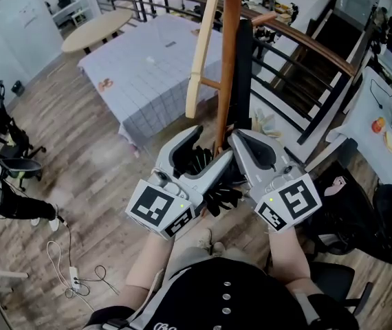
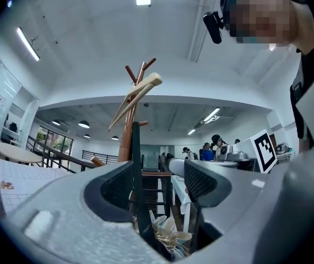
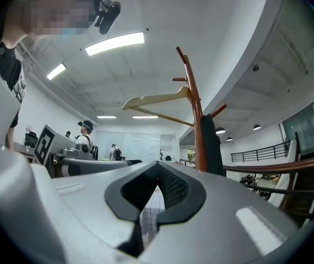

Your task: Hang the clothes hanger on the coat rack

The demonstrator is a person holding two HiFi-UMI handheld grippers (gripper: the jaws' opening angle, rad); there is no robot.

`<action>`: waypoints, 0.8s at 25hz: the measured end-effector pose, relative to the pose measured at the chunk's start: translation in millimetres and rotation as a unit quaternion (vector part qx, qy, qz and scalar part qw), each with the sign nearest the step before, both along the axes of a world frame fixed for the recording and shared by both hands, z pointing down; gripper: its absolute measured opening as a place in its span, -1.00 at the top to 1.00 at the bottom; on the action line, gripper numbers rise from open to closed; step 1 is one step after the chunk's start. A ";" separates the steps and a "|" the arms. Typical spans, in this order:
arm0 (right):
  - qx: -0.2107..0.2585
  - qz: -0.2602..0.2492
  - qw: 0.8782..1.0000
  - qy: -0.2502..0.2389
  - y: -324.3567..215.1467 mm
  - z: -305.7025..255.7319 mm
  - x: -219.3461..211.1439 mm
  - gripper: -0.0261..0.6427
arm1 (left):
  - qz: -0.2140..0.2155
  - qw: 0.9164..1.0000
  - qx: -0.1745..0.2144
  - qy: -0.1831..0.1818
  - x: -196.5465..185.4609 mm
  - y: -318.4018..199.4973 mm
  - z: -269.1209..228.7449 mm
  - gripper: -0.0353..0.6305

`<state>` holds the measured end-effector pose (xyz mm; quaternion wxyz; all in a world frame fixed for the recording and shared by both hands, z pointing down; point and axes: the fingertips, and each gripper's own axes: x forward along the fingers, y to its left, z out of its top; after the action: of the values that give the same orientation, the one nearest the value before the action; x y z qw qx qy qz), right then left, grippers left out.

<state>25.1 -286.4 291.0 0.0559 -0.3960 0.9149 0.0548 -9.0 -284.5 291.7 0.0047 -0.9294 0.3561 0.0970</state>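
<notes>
The brown wooden coat rack [image 1: 227, 60] rises in front of me in the head view. A pale wooden clothes hanger [image 1: 203, 43] hangs from its upper pegs, free of both grippers, and a black item [image 1: 242, 67] hangs along the pole. My left gripper [image 1: 206, 158] is low by the pole's left side, open and empty. My right gripper [image 1: 236, 139] is close on the pole's right side, shut with nothing in it. The left gripper view shows the hanger [image 2: 136, 97] high on the rack [image 2: 126, 142] beyond the left gripper [image 2: 158, 172]. The right gripper view shows the hanger [image 3: 158, 99] left of the pole [image 3: 198, 125], above the right gripper [image 3: 158, 169].
A bed with a grey checked cover [image 1: 155, 67] and a round table [image 1: 96, 29] stand behind the rack on the left. A dark railing [image 1: 306, 53] and stairs run along the right. Black chairs [image 1: 361, 218] sit at the right; cables [image 1: 72, 270] lie on the wooden floor.
</notes>
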 end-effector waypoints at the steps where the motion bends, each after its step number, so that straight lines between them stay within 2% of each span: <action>1: -0.003 0.001 1.000 -0.001 0.2 2.6 0.8 0.92 | -0.002 1.000 -0.002 0.000 0.7 -0.1 3.2 0.03; 3: -0.010 0.002 1.000 -0.002 0.7 7.3 1.9 0.92 | -0.004 1.000 -0.007 0.004 1.9 -0.2 8.0 0.22; 6: -0.015 0.001 1.000 0.002 1.3 12.1 3.7 0.92 | -0.009 1.000 -0.012 0.003 4.7 -0.5 14.6 0.26; 8: -0.017 0.002 1.000 0.002 1.6 14.7 5.9 0.92 | -0.016 1.000 -0.011 -0.004 6.0 -1.3 21.2 0.46; 14: -0.030 0.000 1.000 0.006 3.6 26.7 10.2 0.92 | -0.031 0.999 -0.018 -0.013 10.5 -3.2 34.0 0.87; 20: -0.042 -0.002 0.999 0.019 0.4 40.0 10.0 0.92 | -0.026 0.999 -0.020 -0.019 12.4 -6.3 42.6 0.89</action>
<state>35.0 -285.9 330.9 0.0218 -0.3952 0.9180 0.0240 3.4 -290.8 334.3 -0.0043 -0.9214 0.3818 0.0718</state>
